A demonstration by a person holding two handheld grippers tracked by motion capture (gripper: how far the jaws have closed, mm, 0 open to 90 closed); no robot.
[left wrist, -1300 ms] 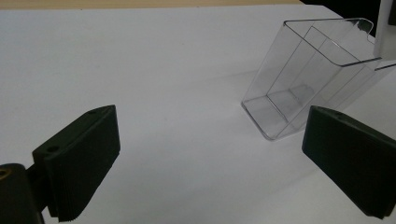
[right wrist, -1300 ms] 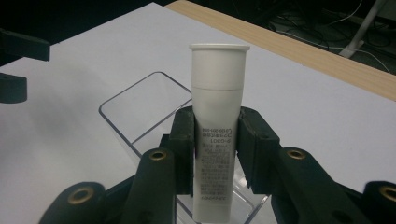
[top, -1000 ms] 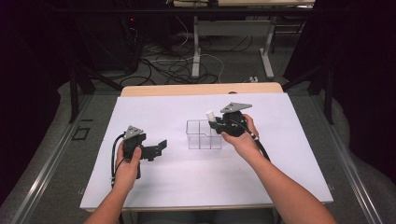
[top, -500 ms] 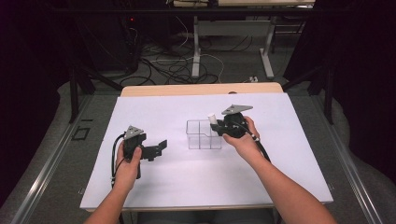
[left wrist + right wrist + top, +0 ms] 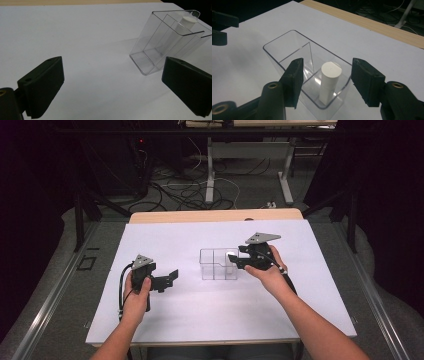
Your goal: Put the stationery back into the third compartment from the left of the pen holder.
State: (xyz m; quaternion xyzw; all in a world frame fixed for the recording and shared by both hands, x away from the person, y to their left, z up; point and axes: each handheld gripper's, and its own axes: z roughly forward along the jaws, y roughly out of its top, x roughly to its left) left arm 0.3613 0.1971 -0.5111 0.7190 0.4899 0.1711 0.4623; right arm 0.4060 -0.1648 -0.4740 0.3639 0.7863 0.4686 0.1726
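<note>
A white cylinder (image 5: 330,81) stands upright inside a clear plastic box (image 5: 287,45), in the compartment nearest the right gripper (image 5: 325,80). A thin clear wall splits the box into two compartments; the other one, farther from that gripper, holds nothing. In the right gripper view the cylinder sits between and just below the two black jaws, its flat round top level with their tips. The jaws have just been opening and now stand partly apart, one on either side of the cylinder with a gap on both sides, so the pads do not press on it. In the high view the right gripper (image 5: 239,260) hangs over the right end of the box (image 5: 212,265), where the cylinder (image 5: 232,258) shows as a pale spot against the clear wall.

The box rests on a white sheet (image 5: 200,310) that covers the table (image 5: 215,215), whose wooden edge shows beyond the box. The left gripper (image 5: 172,277) is held well to the left of the box, apart from it, its jaws spread wide with nothing between them. In the left gripper view the box (image 5: 150,50) lies ahead and to the right, with the cylinder (image 5: 186,21) at its far end.
</note>
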